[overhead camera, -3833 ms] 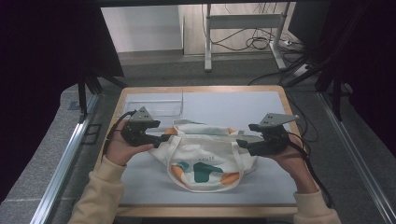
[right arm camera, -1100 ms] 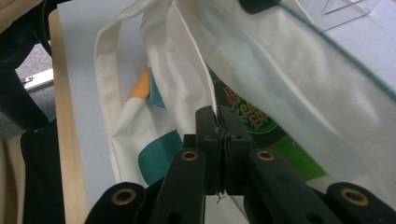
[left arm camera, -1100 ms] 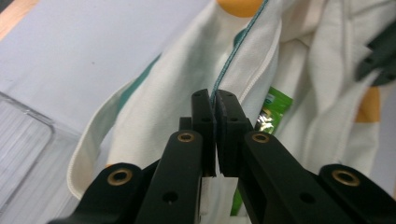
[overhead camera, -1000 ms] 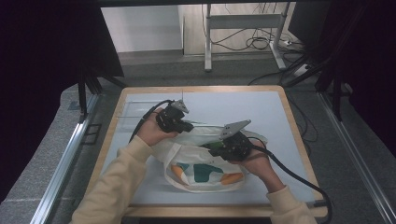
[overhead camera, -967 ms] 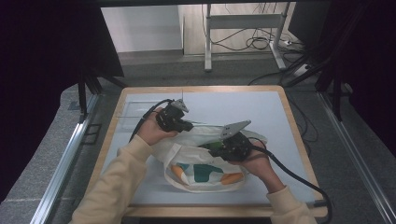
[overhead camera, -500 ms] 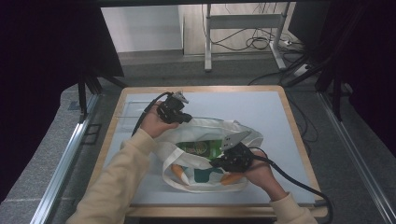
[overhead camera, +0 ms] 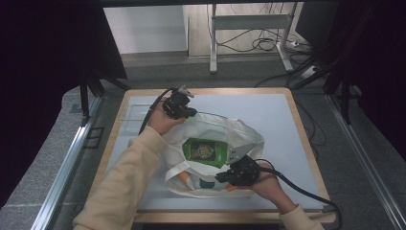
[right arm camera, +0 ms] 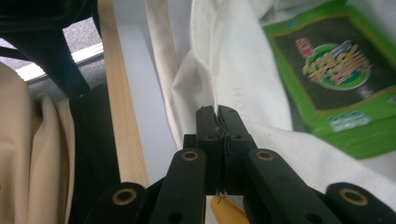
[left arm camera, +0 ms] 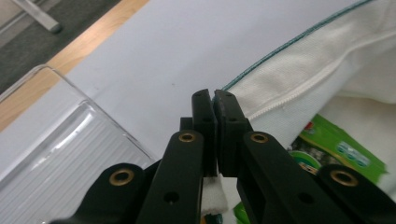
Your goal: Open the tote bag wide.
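While grippers (overhead camera: 191, 113) pinch rims, bag (overhead camera: 239, 136) between

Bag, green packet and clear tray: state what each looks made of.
Bag: white woven cloth, matte, with stitched hems and soft folds.
Green packet: probably glossy printed plastic film; it reflects light.
Clear tray: see-through ribbed plastic, apparently rigid.
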Tool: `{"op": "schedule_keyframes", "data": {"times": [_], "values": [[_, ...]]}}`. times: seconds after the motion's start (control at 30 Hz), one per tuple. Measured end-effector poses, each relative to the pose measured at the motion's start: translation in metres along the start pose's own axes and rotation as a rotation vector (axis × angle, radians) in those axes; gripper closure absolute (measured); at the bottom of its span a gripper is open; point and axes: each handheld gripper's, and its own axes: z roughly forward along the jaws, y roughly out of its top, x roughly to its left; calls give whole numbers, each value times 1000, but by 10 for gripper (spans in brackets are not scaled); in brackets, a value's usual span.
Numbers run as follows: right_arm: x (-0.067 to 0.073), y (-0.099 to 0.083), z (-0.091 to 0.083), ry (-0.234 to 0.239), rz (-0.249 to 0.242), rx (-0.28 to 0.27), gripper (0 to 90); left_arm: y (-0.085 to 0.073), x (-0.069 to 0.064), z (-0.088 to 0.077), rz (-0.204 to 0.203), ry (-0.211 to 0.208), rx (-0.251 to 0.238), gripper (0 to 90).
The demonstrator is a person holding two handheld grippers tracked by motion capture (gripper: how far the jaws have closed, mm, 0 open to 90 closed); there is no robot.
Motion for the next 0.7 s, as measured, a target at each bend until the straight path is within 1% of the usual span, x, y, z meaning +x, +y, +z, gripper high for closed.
{"op": "schedule_keyframes", "data": {"times": [0.03,0.1,0.2,0.27,0.33,0.4,0.53,0.57,0.6,0.7], "values": [[0,-1,2,4,-3,4,873,0,2,2,0,11,5,889],[2,-3,5,12,-11,12,873,0,5,5,-14,19,-5,889],[4,-5,10,22,-22,32,873,1,12,7,-39,13,-12,889],[4,-7,13,29,-28,44,873,2,14,8,-58,15,-23,890],[5,-8,15,36,-30,54,873,3,17,8,-47,16,-12,889],[6,-10,17,40,-37,64,872,5,16,9,-58,17,-18,889],[7,-12,19,38,-34,77,871,5,15,9,-46,19,-13,889],[7,-12,19,38,-34,78,871,5,15,8,-48,15,-13,889],[7,-12,20,36,-33,80,870,4,14,9,-67,10,-25,889],[7,-13,21,35,-36,83,868,2,15,7,-54,0,-11,888]]}}
